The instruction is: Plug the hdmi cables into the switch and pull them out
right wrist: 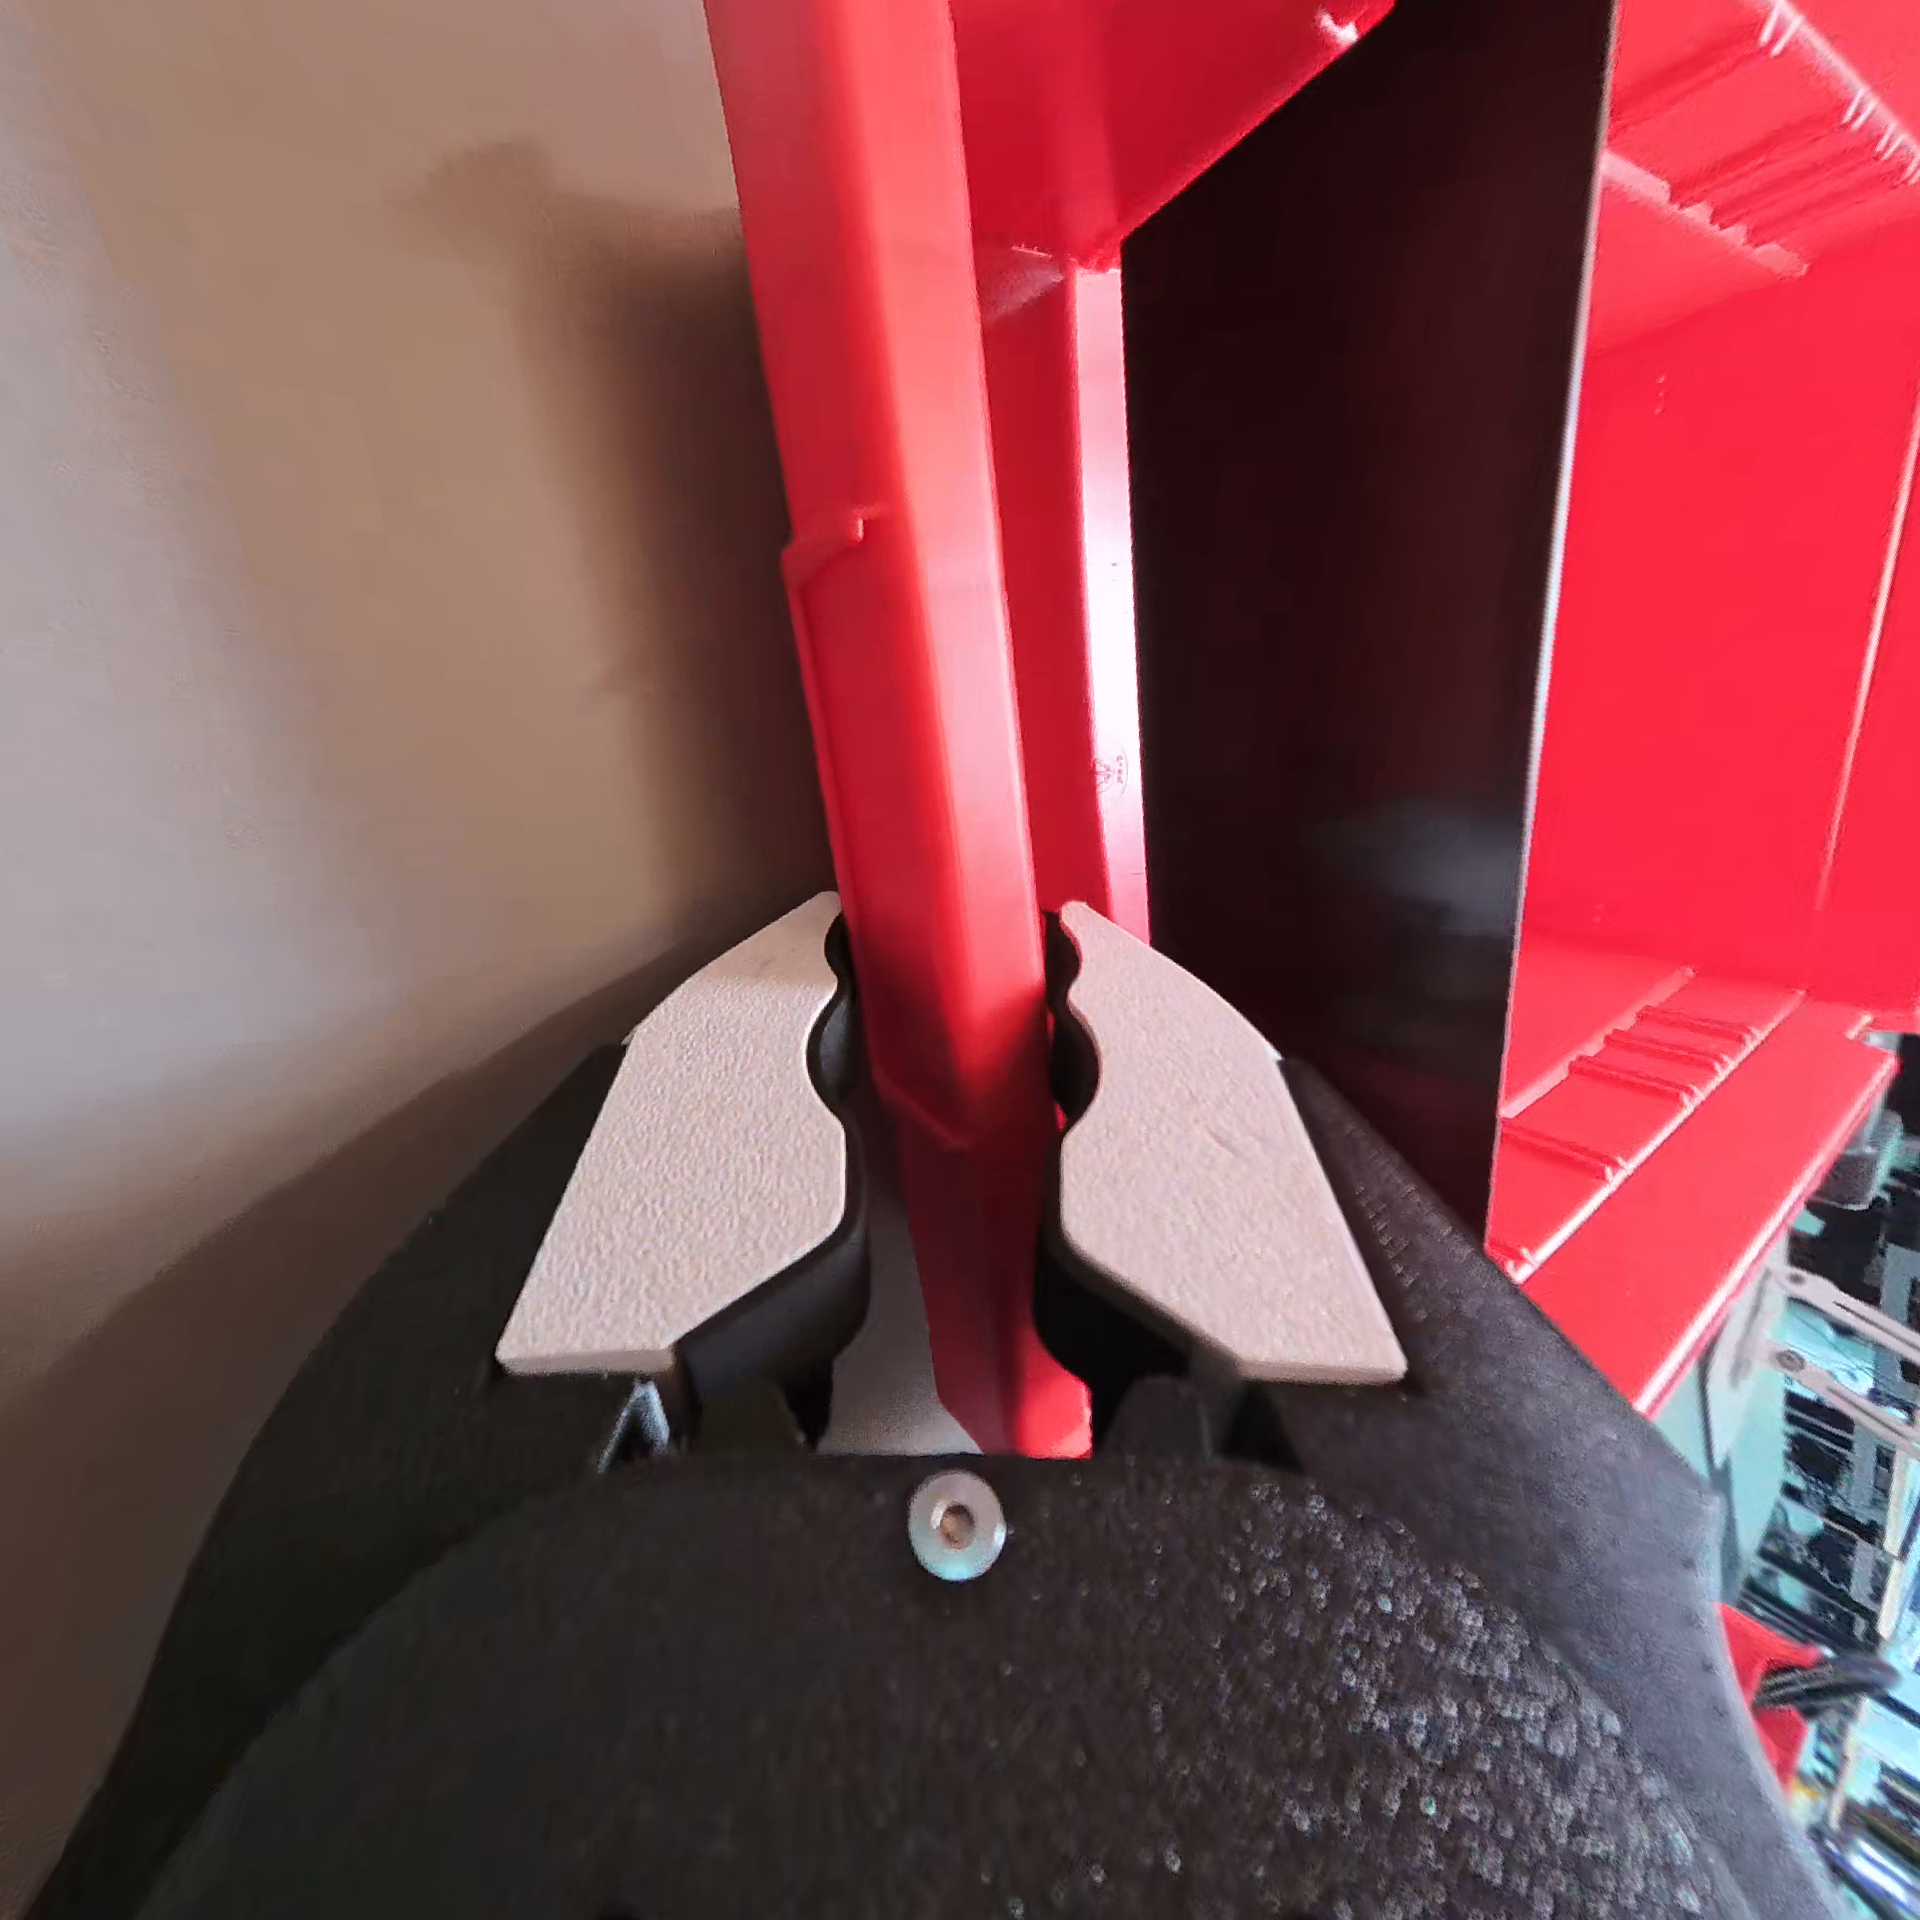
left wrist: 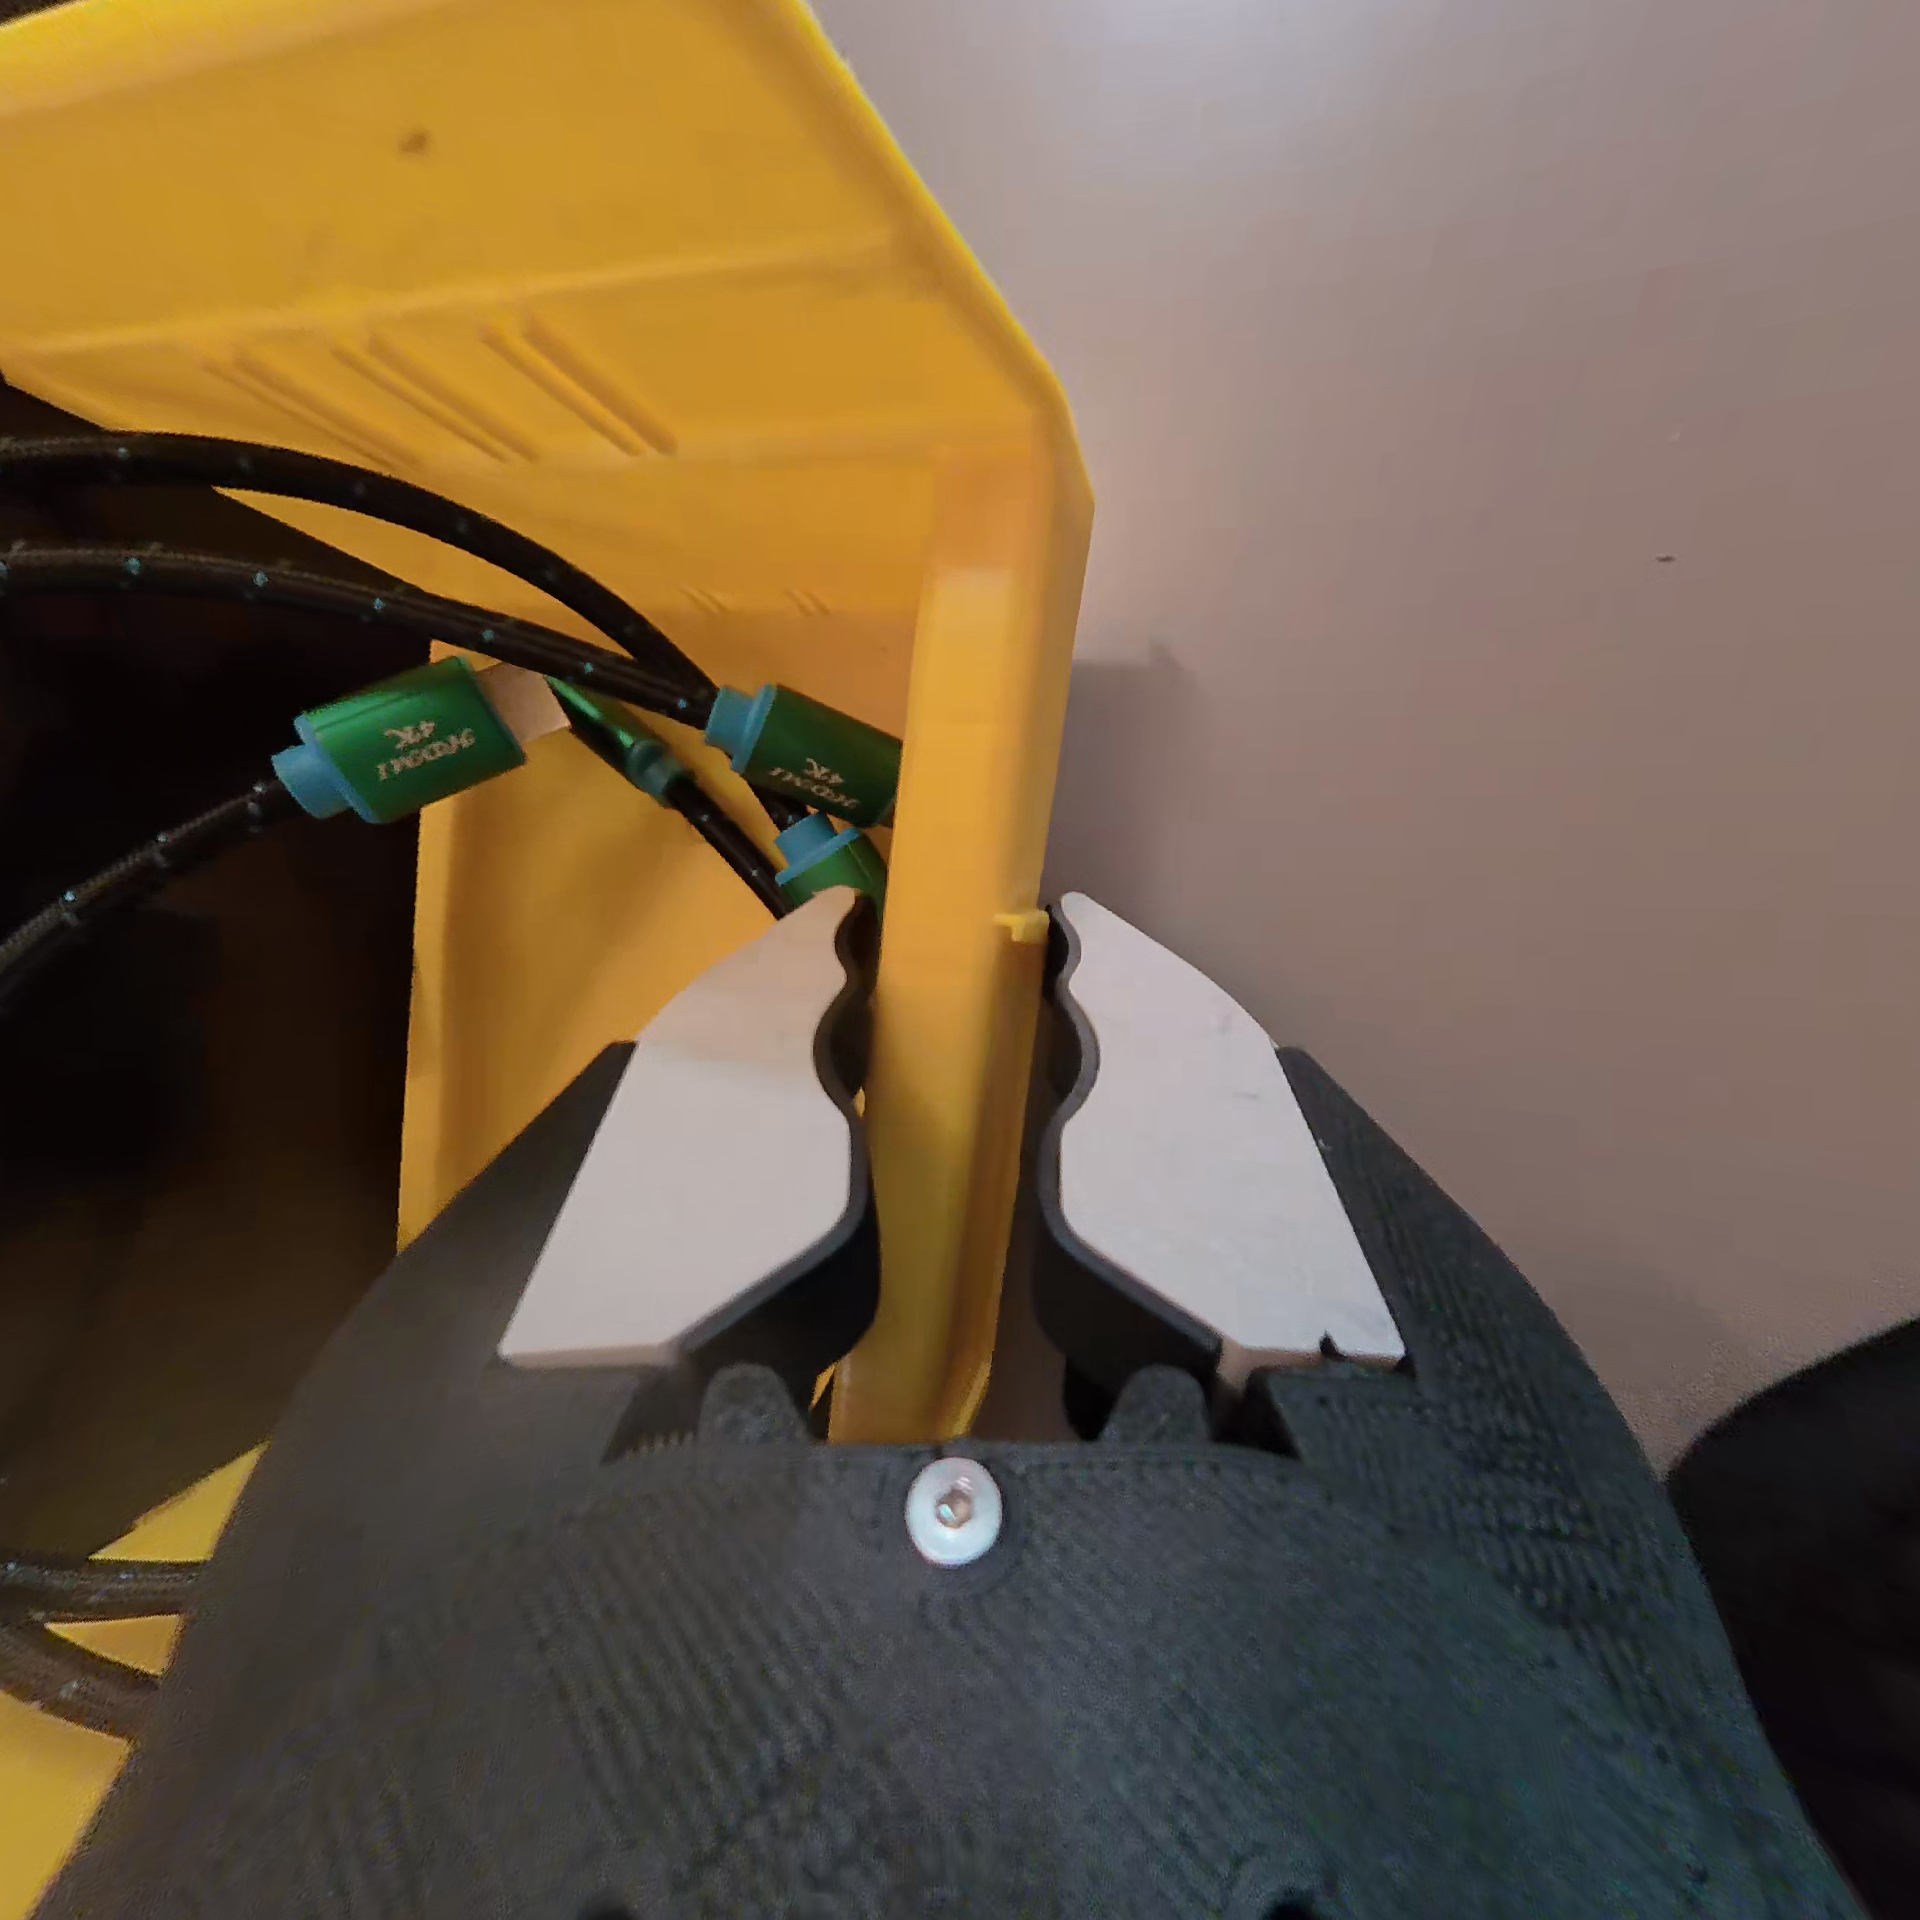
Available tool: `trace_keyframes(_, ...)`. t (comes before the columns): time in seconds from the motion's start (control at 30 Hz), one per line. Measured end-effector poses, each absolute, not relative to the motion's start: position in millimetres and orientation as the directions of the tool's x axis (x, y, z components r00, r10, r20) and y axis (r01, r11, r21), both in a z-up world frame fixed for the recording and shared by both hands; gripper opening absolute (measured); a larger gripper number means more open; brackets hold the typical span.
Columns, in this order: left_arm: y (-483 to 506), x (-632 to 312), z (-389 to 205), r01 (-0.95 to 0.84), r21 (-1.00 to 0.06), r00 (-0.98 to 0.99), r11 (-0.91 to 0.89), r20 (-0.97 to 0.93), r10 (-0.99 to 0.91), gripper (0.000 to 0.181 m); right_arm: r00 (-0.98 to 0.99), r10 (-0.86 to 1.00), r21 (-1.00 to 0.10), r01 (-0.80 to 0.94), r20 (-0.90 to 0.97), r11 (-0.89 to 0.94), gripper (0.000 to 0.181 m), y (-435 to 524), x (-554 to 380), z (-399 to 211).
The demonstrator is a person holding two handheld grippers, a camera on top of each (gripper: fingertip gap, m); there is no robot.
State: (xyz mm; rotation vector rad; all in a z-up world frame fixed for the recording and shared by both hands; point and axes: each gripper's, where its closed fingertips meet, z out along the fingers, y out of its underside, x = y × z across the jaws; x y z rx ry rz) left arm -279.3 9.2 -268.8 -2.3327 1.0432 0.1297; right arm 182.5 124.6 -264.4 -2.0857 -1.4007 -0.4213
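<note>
Two bins are held at once: the rim of a yellow bin (left wrist: 966, 935) is clamped between the left tongs (left wrist: 951, 914), and the rim of a red bin (right wrist: 935, 831) is clamped between the right tongs (right wrist: 948, 920). Green-shelled HDMI plugs (left wrist: 416, 743) on black braided cables (left wrist: 343, 499) are seen inside the yellow bin, ahead and to the left of the left tongs. A dark glossy box (right wrist: 1340, 623), possibly the switch, is seen standing in the red bin, ahead and right of the right tongs. Both bins are judged to be in carriage toward the working place, so each rim should be kept squarely between the pads and level, lest the cables spill. Beside each bin a plain wall (left wrist: 1455, 520) stands close, leaving little room on that outer side; no desk is shown.
</note>
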Motion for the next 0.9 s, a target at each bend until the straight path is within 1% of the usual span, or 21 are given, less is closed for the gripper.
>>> trace_keyframes(0.13, 25, -292, -269, -0.696, -0.464, 0.709, -0.548, -0.321, -0.628, 0.032, 0.348, 0.731, -0.254, 0.937, 0.586, -0.242, 0.035, 147, 198, -263)
trace_keyframes(0.2, 34, -298, -269, -0.691, -0.463, 0.717, -0.555, -0.337, -0.61, 0.032, 0.391, 0.741, -0.282, 0.919, 0.547, -0.276, 0.043, 151, 201, -261)
trace_keyframes(0.23, 39, -302, -268, -0.689, -0.462, 0.72, -0.558, -0.347, -0.602, 0.032, 0.444, 0.749, -0.348, 0.889, 0.491, -0.298, 0.044, 148, 193, -255)
trace_keyframes(0.3, 48, -308, -268, -0.688, -0.46, 0.722, -0.561, -0.364, -0.588, 0.032, 0.55, 0.76, -0.558, 0.772, 0.346, -0.305, 0.044, 141, 158, -225)
trace_keyframes(0.37, 57, -314, -268, -0.687, -0.459, 0.725, -0.564, -0.375, -0.578, 0.032, 0.598, 0.768, -0.731, 0.628, 0.231, -0.268, 0.043, 133, 123, -186)
trace_keyframes(0.43, 66, -319, -268, -0.685, -0.459, 0.727, -0.565, -0.381, -0.572, 0.032, 0.606, 0.782, -0.843, 0.489, 0.143, -0.224, 0.043, 125, 91, -152)
trace_keyframes(0.5, 73, -324, -267, -0.689, -0.463, 0.724, -0.558, -0.395, -0.566, 0.032, 0.616, 0.781, -0.908, 0.378, 0.101, -0.181, 0.043, 123, 65, -131)
trace_keyframes(0.53, 75, -325, -265, -0.687, -0.475, 0.725, -0.55, -0.4, -0.561, 0.032, 0.626, 0.774, -0.929, 0.332, 0.09, -0.161, 0.043, 124, 54, -126)
trace_keyframes(0.6, 77, -322, -257, -0.662, -0.536, 0.744, -0.525, -0.384, -0.547, 0.033, 0.648, 0.758, -0.955, 0.266, 0.077, -0.13, 0.042, 130, 35, -127)
trace_keyframes(0.73, 66, -316, -231, -0.549, -0.674, 0.811, -0.495, -0.285, -0.512, 0.038, 0.67, 0.741, -0.975, 0.186, 0.034, -0.123, 0.042, 141, 11, -157)
trace_keyframes(0.83, 60, -325, -201, -0.497, -0.74, 0.84, -0.453, -0.279, -0.465, 0.041, 0.663, 0.748, -0.978, 0.176, 0.033, -0.112, 0.04, 143, 0, -178)
trace_keyframes(0.9, 65, -344, -176, -0.479, -0.759, 0.862, -0.44, -0.311, -0.401, 0.042, 0.65, 0.758, -0.977, 0.186, 0.044, -0.102, 0.04, 141, -4, -184)
